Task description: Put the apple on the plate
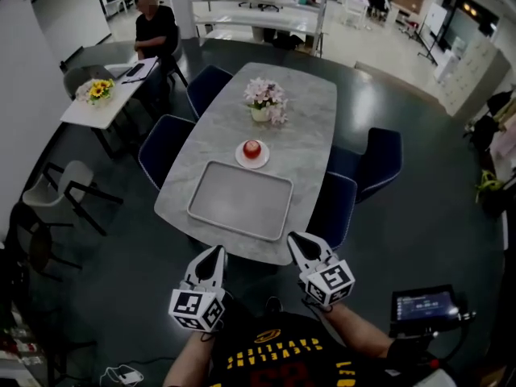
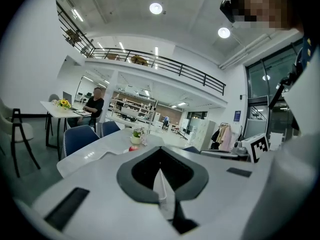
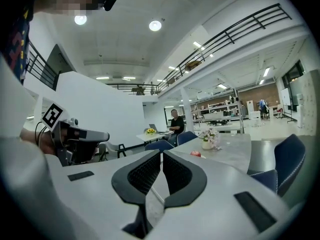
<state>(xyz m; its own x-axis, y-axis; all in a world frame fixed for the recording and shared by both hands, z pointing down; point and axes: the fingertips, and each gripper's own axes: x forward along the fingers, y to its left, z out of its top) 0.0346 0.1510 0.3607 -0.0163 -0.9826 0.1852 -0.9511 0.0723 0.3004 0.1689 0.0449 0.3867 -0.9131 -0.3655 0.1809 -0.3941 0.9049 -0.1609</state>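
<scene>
A red apple sits on a small white plate in the middle of the grey table. Both grippers hang in front of the table's near edge, well short of the apple. My left gripper is shut with nothing in it, and so is my right gripper. In the left gripper view the apple shows small and far beyond the shut gripper. In the right gripper view the apple lies far beyond the shut gripper.
An empty grey tray lies between the plate and the near edge. A vase of pink flowers stands behind the plate. Blue chairs ring the table. A person sits at a side table at the back left.
</scene>
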